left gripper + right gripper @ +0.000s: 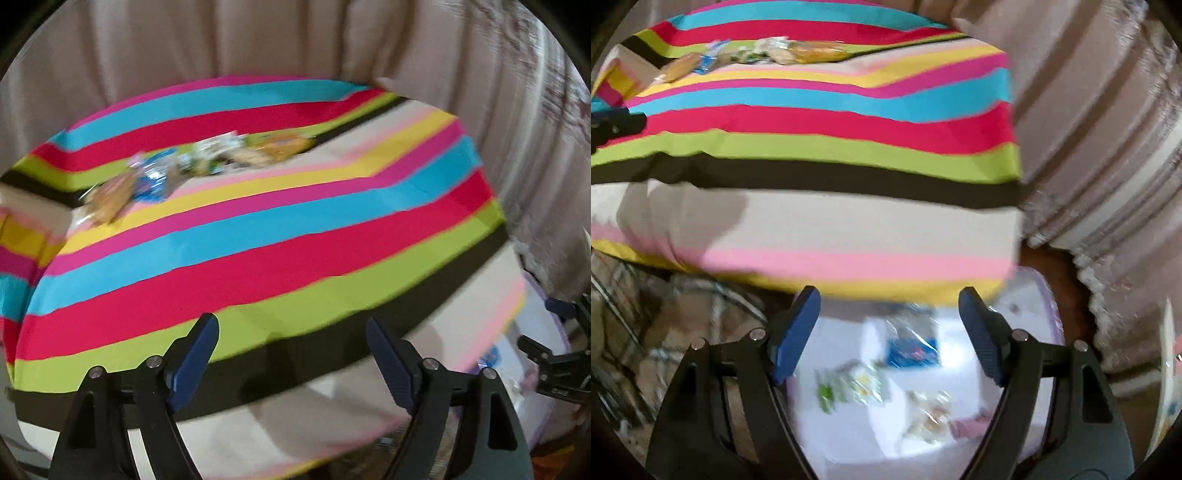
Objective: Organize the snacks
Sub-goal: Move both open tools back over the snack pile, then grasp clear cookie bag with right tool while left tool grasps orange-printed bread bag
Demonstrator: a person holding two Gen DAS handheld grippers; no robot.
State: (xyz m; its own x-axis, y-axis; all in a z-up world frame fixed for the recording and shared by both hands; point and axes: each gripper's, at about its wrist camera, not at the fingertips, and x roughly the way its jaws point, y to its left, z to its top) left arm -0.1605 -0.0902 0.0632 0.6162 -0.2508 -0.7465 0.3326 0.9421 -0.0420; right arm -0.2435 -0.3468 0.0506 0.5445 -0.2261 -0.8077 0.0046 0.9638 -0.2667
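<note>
Where open right claw (888, 332) hovers: snacks (912, 350).

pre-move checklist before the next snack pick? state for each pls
1. Left gripper open and empty: ok, jaws apart, nothing between them.
2. Right gripper open and empty: ok, over the white bin.
3. Snacks left on the striped cloth: ok, a row of packets lies at the far side.
4. Bin already holds snacks: ok, a blue packet and others lie inside.
5. Packet types readable: cannot tell, both views are blurred.
6. Left gripper near the row: not ok, well short of it.
</note>
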